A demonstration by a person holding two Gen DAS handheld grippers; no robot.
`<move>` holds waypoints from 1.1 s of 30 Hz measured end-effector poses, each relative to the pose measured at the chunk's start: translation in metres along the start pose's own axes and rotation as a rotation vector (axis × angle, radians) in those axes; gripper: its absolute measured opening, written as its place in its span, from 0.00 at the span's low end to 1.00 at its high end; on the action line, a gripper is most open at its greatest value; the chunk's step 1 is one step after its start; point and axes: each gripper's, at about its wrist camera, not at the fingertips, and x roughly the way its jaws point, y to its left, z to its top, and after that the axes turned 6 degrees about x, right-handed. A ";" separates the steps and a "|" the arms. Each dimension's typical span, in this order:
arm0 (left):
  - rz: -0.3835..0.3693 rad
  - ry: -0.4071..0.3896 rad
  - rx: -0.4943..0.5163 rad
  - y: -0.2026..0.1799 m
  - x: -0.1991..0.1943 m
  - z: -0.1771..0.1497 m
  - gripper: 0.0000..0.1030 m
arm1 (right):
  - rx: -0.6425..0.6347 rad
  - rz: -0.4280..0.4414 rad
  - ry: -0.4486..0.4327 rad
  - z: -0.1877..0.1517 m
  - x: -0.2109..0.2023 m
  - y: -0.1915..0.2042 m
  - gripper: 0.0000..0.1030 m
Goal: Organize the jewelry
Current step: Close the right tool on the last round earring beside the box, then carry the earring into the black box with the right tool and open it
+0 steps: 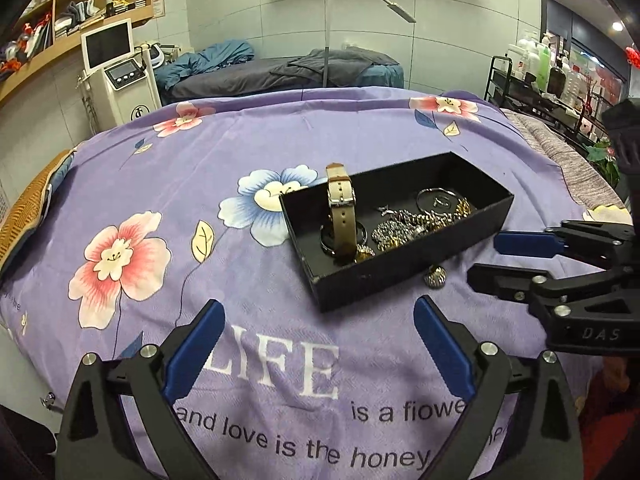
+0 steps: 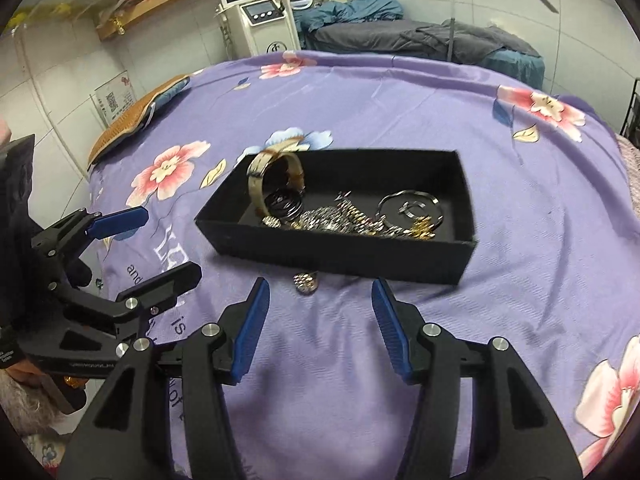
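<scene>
A black open box (image 1: 496, 210) (image 2: 348, 252) sits on the purple flowered bedspread (image 1: 280, 148) (image 2: 400, 112). Inside are a beige-strapped watch (image 1: 340, 208) (image 2: 264, 176) standing on edge, a tangle of silver and gold chains (image 1: 416, 224) (image 2: 344, 218) and a silver ring pendant (image 1: 438, 200) (image 2: 412, 206). A small gold-and-silver bead piece (image 1: 436, 277) (image 2: 306, 281) lies on the cloth just outside the box's near wall. My left gripper (image 1: 318, 324) (image 2: 160, 242) is open and empty, short of the box. My right gripper (image 2: 318, 308) (image 1: 486, 256) is open and empty, just behind the loose bead piece.
A woven orange cushion (image 1: 28, 208) (image 2: 132, 120) lies at the bed's left edge. Beyond the bed stand a white machine with a screen (image 1: 120, 68) (image 2: 260, 8), a second bed with dark bedding (image 1: 280, 72), a floor lamp (image 1: 332, 32) and a rack of bottles (image 1: 552, 68).
</scene>
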 end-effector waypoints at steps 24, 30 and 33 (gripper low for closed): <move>0.009 0.049 0.016 -0.006 0.014 -0.010 0.85 | -0.077 -0.037 0.080 0.004 0.043 0.014 0.17; -0.015 0.055 0.022 -0.013 0.012 -0.007 0.86 | -0.051 -0.007 0.088 -0.003 0.033 0.007 0.17; -0.027 0.063 0.020 -0.015 0.013 -0.007 0.86 | -0.034 0.002 0.094 -0.006 0.027 0.003 0.17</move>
